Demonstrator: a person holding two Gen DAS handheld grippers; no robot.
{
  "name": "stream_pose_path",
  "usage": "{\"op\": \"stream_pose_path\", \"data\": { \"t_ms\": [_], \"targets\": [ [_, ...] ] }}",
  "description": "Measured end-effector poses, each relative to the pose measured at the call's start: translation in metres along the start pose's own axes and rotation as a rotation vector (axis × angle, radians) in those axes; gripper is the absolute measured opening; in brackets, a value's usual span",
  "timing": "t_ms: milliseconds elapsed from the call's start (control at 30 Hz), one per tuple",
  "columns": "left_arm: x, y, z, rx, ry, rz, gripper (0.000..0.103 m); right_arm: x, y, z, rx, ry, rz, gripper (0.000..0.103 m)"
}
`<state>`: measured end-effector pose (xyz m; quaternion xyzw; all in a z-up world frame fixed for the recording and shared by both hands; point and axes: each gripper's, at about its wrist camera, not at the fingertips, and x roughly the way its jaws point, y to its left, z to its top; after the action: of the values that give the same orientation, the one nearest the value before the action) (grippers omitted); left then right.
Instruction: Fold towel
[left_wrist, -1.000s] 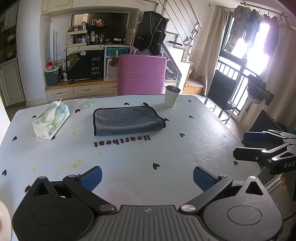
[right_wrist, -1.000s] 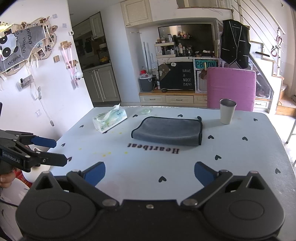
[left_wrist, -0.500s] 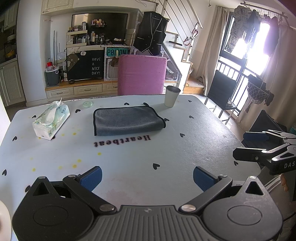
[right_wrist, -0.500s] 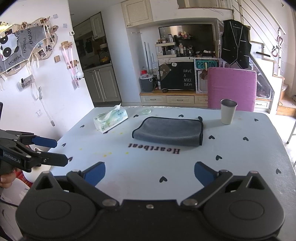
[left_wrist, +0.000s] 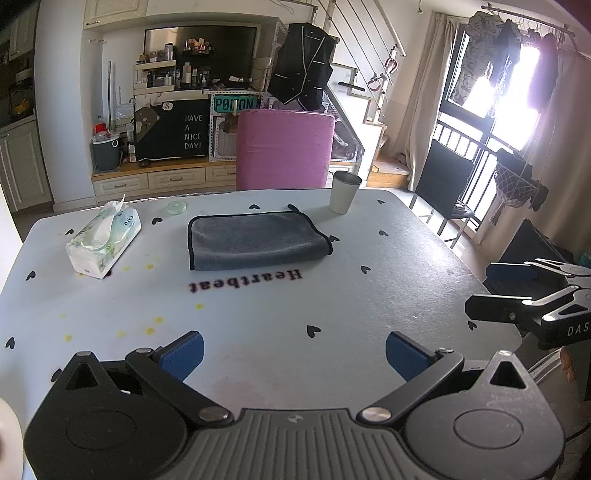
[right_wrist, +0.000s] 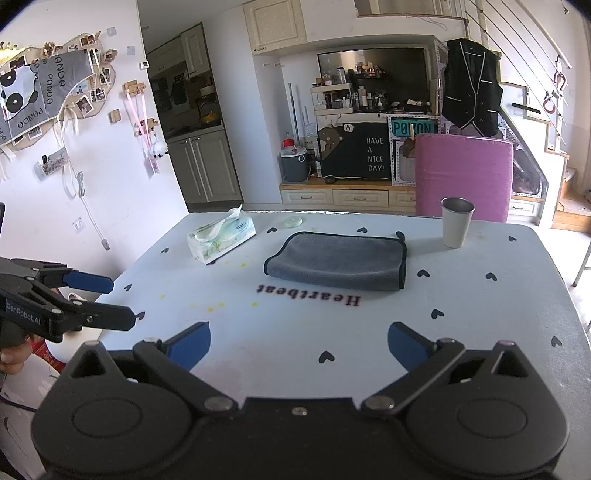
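A grey towel with a black hem lies folded flat on the white table, toward the far middle; it also shows in the right wrist view. My left gripper is open and empty above the near table edge, well short of the towel. My right gripper is open and empty, also near the front edge. Each gripper shows in the other's view: the right one at the right, the left one at the left.
A tissue pack lies left of the towel. A metal cup stands at the far right of it. A small round lid lies behind the towel. A pink chair stands behind the table.
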<state>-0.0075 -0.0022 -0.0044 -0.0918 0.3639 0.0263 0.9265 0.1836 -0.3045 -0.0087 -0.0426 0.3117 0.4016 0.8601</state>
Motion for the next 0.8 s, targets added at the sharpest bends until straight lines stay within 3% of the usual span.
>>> {"op": "stream_pose_path", "data": {
  "t_ms": [800],
  "targets": [
    [-0.0001, 0.001, -0.0001, 0.0, -0.001, 0.001, 0.103, 0.0005, 0.0014, 0.0002, -0.001, 0.001, 0.002, 0.102]
  ]
}}
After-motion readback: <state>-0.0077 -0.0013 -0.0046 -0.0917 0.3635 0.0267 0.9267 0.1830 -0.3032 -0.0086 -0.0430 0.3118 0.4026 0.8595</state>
